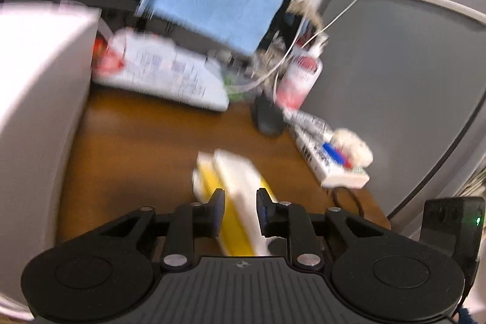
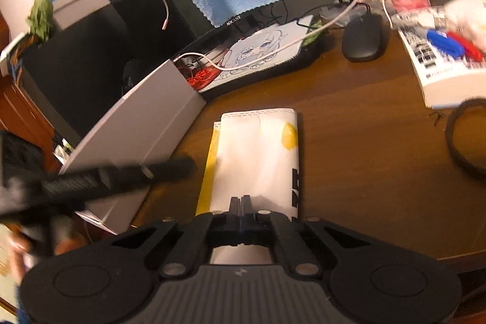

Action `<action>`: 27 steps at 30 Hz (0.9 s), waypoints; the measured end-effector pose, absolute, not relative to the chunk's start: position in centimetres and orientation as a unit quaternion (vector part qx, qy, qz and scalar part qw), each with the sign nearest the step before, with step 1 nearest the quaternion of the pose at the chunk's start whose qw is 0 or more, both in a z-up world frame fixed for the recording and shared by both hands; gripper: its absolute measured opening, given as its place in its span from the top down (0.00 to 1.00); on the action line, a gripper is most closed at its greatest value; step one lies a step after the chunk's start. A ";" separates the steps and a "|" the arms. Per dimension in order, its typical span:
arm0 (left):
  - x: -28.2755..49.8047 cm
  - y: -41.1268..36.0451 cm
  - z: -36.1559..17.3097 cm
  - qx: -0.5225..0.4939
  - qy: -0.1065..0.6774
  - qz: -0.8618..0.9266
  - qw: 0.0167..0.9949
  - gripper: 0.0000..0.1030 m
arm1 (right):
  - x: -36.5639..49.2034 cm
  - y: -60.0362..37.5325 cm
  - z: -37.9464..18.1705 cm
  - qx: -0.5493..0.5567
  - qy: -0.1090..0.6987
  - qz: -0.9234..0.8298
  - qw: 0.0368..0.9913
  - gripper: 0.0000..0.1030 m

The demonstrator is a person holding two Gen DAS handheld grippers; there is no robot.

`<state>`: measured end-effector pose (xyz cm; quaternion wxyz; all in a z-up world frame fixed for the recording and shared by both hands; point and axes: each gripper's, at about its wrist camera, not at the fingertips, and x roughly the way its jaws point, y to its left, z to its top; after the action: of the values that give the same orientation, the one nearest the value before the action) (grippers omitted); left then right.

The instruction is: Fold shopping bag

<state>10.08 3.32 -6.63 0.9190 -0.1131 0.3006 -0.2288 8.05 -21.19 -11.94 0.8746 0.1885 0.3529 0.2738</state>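
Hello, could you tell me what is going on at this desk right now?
A person holding a gripper in each hand is folding a white and yellow shopping bag on a brown wooden desk. The bag already lies folded into a narrow flat packet. The right gripper is shut, its fingers together over the near end of the bag. The left gripper is open, with the bag showing between its fingers; that view is blurred. A black mouse sits farther back.

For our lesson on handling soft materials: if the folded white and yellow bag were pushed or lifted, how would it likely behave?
The folded bag looks thin and layered, so it would probably flop and unfold when lifted. Lying flat on the wooden table, it should slide, not roll. It seems light.
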 end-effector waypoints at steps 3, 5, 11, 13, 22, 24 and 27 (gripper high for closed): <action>11.9 1.1 -6.4 -0.068 0.306 -0.224 0.923 0.81 | 7.7 -20.7 -11.7 0.169 0.347 0.267 0.883 1.00; 13.7 -0.1 -7.0 -0.053 0.325 -0.223 0.918 0.91 | 7.6 -20.6 -11.6 0.163 0.346 0.265 0.885 1.00; 15.3 -0.9 -9.0 -0.028 0.344 -0.207 0.915 0.94 | 7.7 -20.6 -11.6 0.165 0.348 0.267 0.883 1.00; 15.3 -0.7 -9.6 -0.027 0.347 -0.209 0.914 0.94 | 7.6 -20.5 -11.6 0.161 0.346 0.268 0.885 1.00; 15.5 0.5 -10.9 -0.060 0.347 -0.226 0.908 0.93 | 6.8 -20.4 -10.3 0.140 0.318 0.277 0.896 0.89; 15.5 0.6 -11.0 -0.063 0.346 -0.228 0.908 0.94 | 6.6 -20.5 -9.2 0.120 0.300 0.266 0.908 0.88; 15.4 0.5 -11.1 -0.064 0.342 -0.229 0.909 0.94 | 7.2 -19.8 -8.4 0.079 0.300 0.255 0.916 0.88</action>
<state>15.43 0.55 -11.05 0.9091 -0.0641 0.3423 -0.2288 7.16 -19.79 -8.41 0.9158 0.0792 0.3003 0.2547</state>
